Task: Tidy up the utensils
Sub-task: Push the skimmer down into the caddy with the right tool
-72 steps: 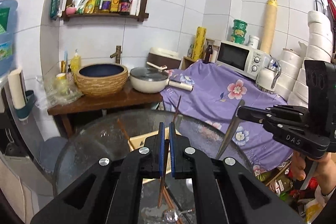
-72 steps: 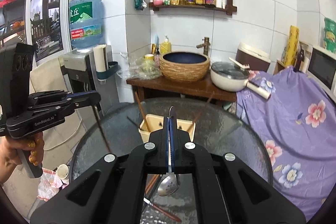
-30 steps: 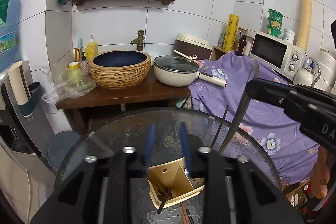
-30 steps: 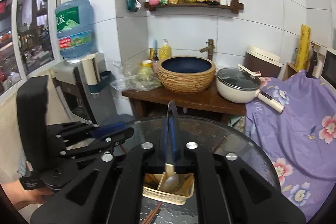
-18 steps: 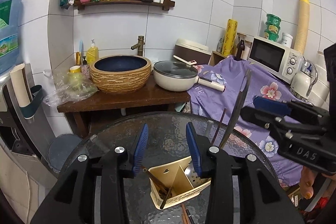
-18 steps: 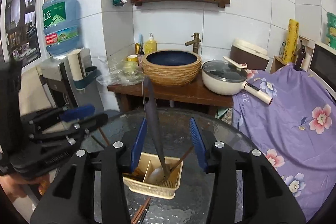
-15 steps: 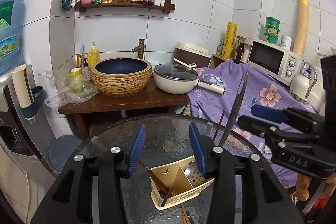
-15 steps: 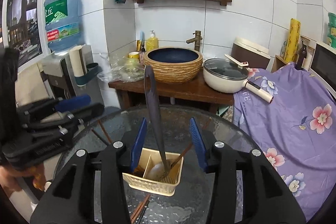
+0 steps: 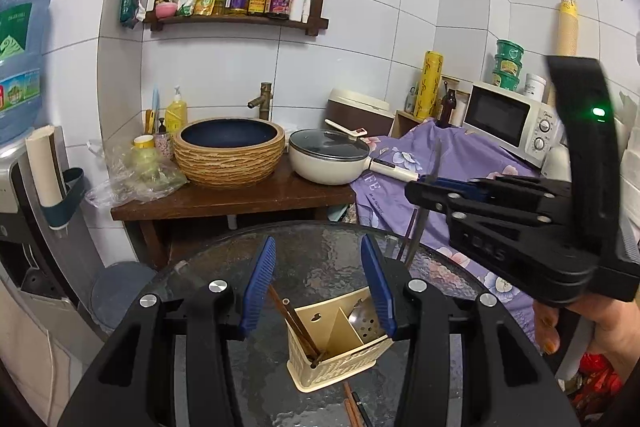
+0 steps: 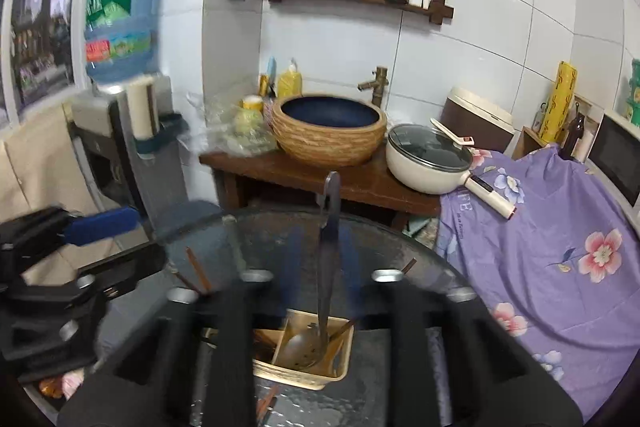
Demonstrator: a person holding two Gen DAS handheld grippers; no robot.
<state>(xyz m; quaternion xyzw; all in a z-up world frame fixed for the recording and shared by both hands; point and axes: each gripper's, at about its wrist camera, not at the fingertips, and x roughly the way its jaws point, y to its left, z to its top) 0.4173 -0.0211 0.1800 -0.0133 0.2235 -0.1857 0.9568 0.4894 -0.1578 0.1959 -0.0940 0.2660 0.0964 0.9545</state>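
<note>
A cream two-compartment utensil holder (image 9: pixel 340 355) stands on the round glass table (image 9: pixel 224 267). Brown chopsticks (image 9: pixel 296 327) lean in its left compartment. A slotted spoon (image 10: pixel 329 251) stands with its bowl in the right compartment and its handle sticking up. My left gripper (image 9: pixel 318 255) hangs open above the holder with nothing between its blue pads. My right gripper (image 10: pixel 324 267) is blurred; its jaws are closing with the spoon's handle between them. In the left wrist view the right gripper (image 9: pixel 418 187) sits nearly shut at the handle, held by a hand (image 9: pixel 600 331).
Loose chopsticks (image 9: pixel 352 407) lie on the glass in front of the holder. Beyond the table are a wooden stand with a woven basin (image 9: pixel 230 155) and a lidded pan (image 9: pixel 328 157). A purple flowered cloth (image 10: pixel 560 247) lies at the right. A water dispenser (image 10: pixel 120 39) stands at the left.
The left gripper let go of a chopstick into the holder and stays open. The right gripper set the spoon in the holder and opened; its jaws now come together around the handle.
</note>
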